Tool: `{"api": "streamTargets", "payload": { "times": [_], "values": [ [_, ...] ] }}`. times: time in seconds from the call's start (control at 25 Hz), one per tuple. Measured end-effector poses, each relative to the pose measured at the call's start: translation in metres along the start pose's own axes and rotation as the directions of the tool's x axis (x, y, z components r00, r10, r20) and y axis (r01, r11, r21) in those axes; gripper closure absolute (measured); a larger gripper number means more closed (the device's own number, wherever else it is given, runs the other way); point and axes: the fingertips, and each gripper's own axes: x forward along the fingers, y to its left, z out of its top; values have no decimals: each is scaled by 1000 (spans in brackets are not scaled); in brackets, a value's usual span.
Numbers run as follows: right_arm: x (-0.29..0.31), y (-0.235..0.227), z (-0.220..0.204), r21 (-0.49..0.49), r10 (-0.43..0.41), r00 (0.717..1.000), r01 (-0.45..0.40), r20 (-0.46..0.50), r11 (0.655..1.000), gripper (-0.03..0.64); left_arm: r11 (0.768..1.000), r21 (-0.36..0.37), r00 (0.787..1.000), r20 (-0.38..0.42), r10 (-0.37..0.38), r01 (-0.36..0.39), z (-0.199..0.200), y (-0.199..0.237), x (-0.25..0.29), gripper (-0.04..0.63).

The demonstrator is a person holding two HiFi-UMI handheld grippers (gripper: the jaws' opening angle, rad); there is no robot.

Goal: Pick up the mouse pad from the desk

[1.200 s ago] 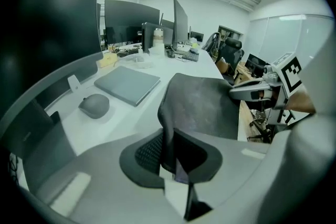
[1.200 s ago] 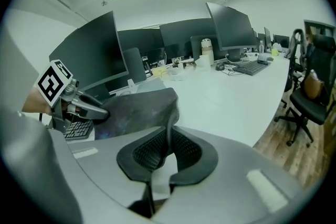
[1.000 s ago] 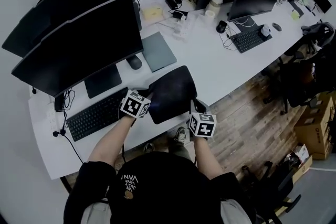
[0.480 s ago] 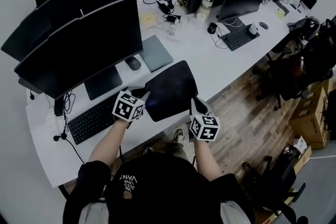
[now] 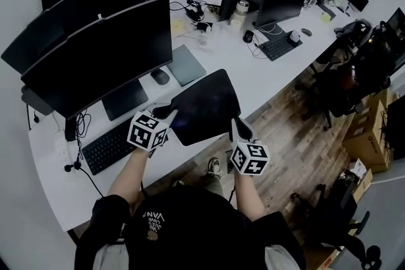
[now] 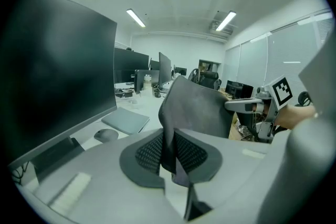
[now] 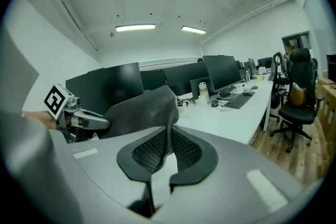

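The black mouse pad hangs in the air above the white desk, tilted up toward its far edge. My left gripper is shut on its left near corner, and my right gripper is shut on its right near corner. In the left gripper view the pad stands on edge between the pads, bending away to the right. From the right gripper view the pad runs from the jaws toward the left gripper.
A keyboard, a dark mouse and a grey flat pad lie on the desk under large monitors. Farther back are more monitors, a second keyboard and cables. Office chairs stand on the wooden floor to the right.
Both grippers have risen together with the mouse pad, which has lifted off the desk and now tilts more steeply.
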Motion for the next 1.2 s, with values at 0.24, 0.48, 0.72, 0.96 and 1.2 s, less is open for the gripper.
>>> {"api": "streamTargets", "payload": {
  "times": [0.24,0.48,0.72,0.96,1.2],
  "values": [
    [-22,15,6,14,-4,998,4,56,1000,581,1000,-3,999,45,-29,30,9,-6,-24,549],
    [-37,28,2,22,-6,997,5,75,1000,581,999,9,997,72,-34,34,7,-11,-41,549],
    [-45,34,-4,31,-12,997,9,76,999,581,999,2,995,85,-44,44,3,-14,-51,549],
    [-46,40,-10,27,-15,998,14,65,1000,581,999,-5,995,81,-52,53,-6,-14,-56,549],
    [-45,41,-16,30,-26,998,25,58,999,581,998,-8,995,77,-61,62,-11,-14,-56,549]
  ]
}}
